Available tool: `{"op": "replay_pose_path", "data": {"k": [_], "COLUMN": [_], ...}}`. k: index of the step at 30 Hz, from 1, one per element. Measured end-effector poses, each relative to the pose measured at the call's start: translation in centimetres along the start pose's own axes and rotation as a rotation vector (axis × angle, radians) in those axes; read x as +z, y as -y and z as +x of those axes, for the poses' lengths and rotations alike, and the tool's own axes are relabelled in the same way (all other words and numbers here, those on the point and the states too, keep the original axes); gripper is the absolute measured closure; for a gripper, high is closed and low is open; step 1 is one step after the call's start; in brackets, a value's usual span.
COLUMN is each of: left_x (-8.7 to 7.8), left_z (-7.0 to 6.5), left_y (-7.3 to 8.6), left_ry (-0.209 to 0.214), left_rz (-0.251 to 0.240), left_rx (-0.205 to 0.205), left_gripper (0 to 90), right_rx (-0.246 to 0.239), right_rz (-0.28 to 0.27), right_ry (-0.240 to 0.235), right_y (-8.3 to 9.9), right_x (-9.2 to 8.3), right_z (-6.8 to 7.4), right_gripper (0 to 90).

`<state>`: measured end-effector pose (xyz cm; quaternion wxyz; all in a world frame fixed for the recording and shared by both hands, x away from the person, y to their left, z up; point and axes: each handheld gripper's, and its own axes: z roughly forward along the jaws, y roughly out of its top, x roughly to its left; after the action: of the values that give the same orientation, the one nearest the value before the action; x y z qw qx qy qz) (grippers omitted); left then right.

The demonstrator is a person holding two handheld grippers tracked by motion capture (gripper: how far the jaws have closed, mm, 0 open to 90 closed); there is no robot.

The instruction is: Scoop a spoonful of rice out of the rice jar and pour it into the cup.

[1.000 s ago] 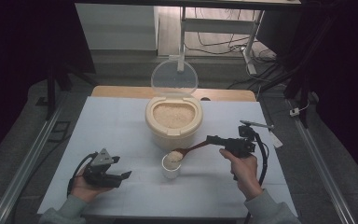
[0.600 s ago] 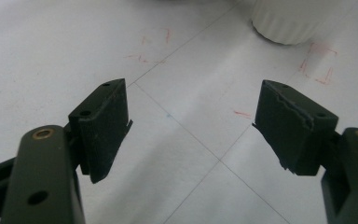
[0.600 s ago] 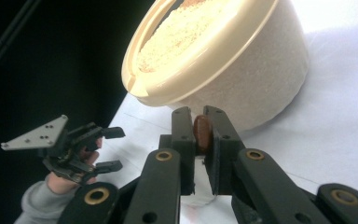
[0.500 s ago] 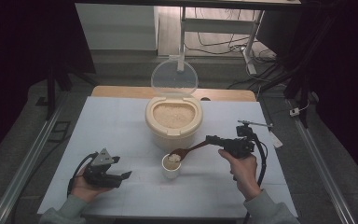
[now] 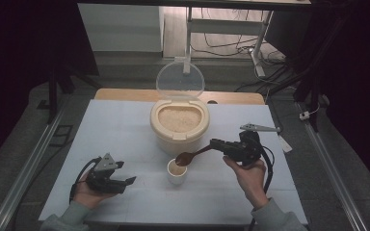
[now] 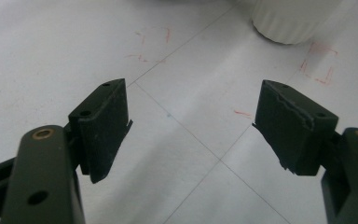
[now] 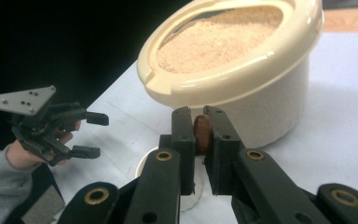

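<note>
Brown wooden spoon (image 5: 191, 155): stiff, light, I grip its handle end in right gripper (image 5: 218, 143), jaws clamped on it | bowl over white cup (image 5: 177, 172), at 6 o'clock of rice container (image 5: 179, 126) | long axis 2-to-8 o'clock, bowl pointing 8; keep level | left gripper (image 5: 127, 181) gapes, holds nothing

The right tongs (image 5: 218, 143) have drawn back and up, lifting the spoon (image 5: 192, 155) just above the cup (image 5: 177, 172).
</note>
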<state>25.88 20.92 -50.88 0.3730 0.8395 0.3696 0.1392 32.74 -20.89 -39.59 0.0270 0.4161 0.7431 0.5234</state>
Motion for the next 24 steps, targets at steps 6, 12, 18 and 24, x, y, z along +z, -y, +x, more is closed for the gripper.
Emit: {"op": "replay_pose_path", "data": {"k": [6, 12, 18, 24], "left_x": [0.0, 0.0, 0.0, 0.0], "left_z": [0.0, 0.0, 0.1, 0.0], "left_y": [0.0, 0.0, 0.0, 0.0], "left_ry": [0.001, 0.000, 0.000, 0.000], "left_rz": [-0.001, -0.002, -0.001, -0.003], "left_rx": [-0.001, -0.002, -0.003, -0.003], "left_gripper": [25.8, 25.9, 25.9, 25.9], "right_rx": [-0.066, -0.053, -0.022, -0.011], "right_rz": [-0.005, -0.020, -0.034, -0.050], "right_ry": [-0.002, -0.012, -0.031, -0.047], "right_y": [-0.1, -0.1, -0.1, -0.1], "right_x": [-0.2, -0.6, -1.3, -2.5], "right_z": [0.8, 0.5, -0.3, -0.7], "right_gripper": [82.6, 82.6, 82.6, 82.6]}}
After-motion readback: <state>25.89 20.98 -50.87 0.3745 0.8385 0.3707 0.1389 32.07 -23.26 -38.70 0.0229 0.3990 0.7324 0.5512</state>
